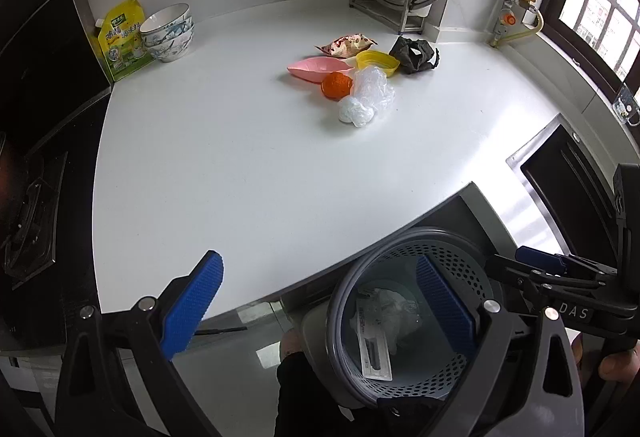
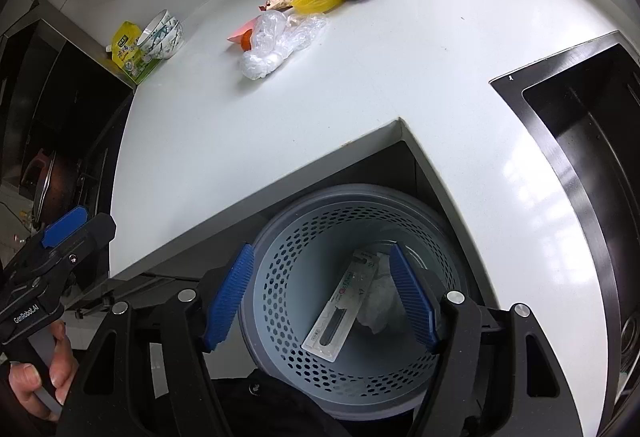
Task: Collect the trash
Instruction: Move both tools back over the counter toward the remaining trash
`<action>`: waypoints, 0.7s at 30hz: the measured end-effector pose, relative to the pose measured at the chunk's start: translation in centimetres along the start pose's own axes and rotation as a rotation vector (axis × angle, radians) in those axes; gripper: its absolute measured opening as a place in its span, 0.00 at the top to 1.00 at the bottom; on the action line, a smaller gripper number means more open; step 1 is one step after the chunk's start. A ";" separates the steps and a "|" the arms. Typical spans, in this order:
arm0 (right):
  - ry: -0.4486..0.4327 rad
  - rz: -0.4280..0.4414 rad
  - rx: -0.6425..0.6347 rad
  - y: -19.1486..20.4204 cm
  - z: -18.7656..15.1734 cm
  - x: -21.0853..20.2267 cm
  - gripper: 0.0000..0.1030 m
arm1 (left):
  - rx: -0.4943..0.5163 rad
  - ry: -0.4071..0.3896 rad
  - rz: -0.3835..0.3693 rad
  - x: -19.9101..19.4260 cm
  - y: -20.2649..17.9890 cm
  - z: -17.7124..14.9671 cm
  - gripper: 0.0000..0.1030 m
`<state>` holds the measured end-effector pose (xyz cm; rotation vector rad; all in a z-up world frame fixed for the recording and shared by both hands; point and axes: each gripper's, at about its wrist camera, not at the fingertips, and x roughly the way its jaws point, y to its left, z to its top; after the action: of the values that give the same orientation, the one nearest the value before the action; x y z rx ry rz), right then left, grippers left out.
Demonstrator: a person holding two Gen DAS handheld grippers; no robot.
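Below the notched edge of the white stone countertop (image 2: 280, 109), the grey perforated plastic wastebasket (image 2: 280, 277) sits on the floor with a flat clear blister pack (image 2: 340, 301) and a crumpled white tissue (image 2: 380, 301) already lying in its bottom. Both tongs hang above it with nothing in them: the left gripper (image 1: 320, 301) has its blue ribbed pads spread wide, and the right gripper (image 2: 320, 297) stands partly open with only the basket showing between its fingers. What remains to be collected lies in one tight cluster far back on the counter: a wad of clear plastic film (image 1: 370, 93), a small orange plastic lid (image 1: 337, 85), a pink leaf-shaped dish (image 1: 316, 69), a yellow plastic lid (image 1: 378, 63), a printed snack wrapper (image 1: 346, 45) and a dark crumpled cloth (image 1: 414, 55). The pieces touch and overlap, so a grab at the film would likely drag the orange lid along or send it rolling across the smooth top. Film and wrapper are light and slippery and may slide out of the pads on the way back to the basket, landing on the floor beside it. The low, flat lids could skid away rather than lift. The stacked blue-and-white bowls (image 1: 168, 33) and the yellow-green refill pouch (image 1: 122, 37) stand well apart to the left and look safe from a stray reach.
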<state>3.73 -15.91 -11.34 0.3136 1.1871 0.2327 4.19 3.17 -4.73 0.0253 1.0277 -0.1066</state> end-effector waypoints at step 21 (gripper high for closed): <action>-0.139 -0.112 0.102 4.6 5.3 0.0 0.34 | 0.122 -0.042 -0.125 4.2 3.5 7.9 0.07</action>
<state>8.65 -12.20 -7.87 0.3454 1.0773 0.0521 13.46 5.81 -4.29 0.0692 0.9795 -0.2823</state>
